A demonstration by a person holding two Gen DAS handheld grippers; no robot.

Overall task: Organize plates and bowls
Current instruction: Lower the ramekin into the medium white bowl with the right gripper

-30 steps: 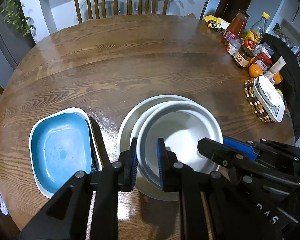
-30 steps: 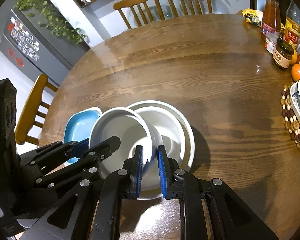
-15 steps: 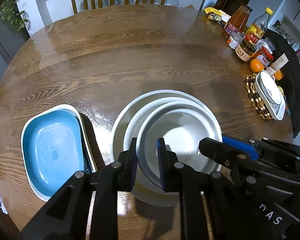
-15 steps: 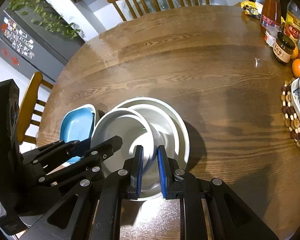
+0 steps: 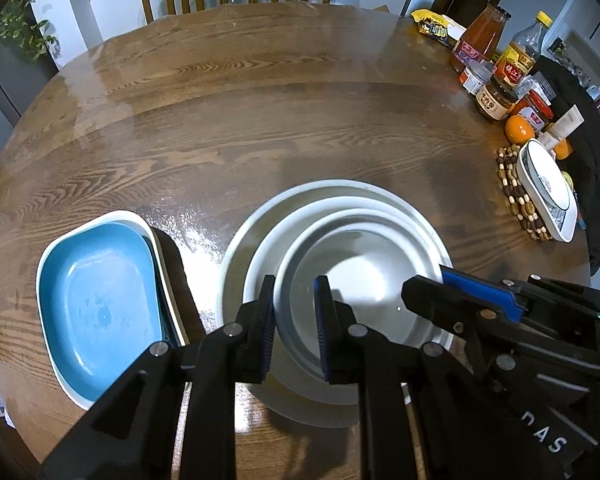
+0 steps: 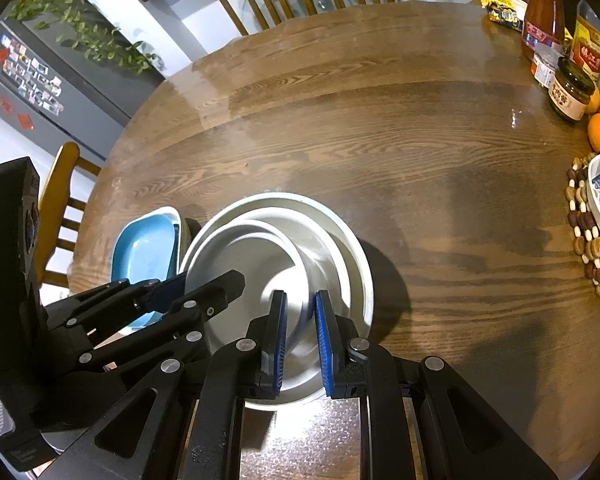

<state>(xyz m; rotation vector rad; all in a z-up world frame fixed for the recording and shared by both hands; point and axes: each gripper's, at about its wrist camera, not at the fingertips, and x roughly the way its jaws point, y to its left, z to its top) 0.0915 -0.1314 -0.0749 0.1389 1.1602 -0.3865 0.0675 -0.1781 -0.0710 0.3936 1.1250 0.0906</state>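
1. The left gripper (image 5: 295, 322) pinches the left rim of the top bowl (image 5: 364, 276) (smallest of the nested white stack).
2. The right gripper (image 6: 301, 340) clamps that bowl's right rim between its pads.

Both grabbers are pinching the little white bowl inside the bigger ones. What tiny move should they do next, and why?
Probably lower it a little, then let go. The left gripper and right gripper each pinch the rim of the small white bowl, which already sits centred inside the two larger white bowls on the table.
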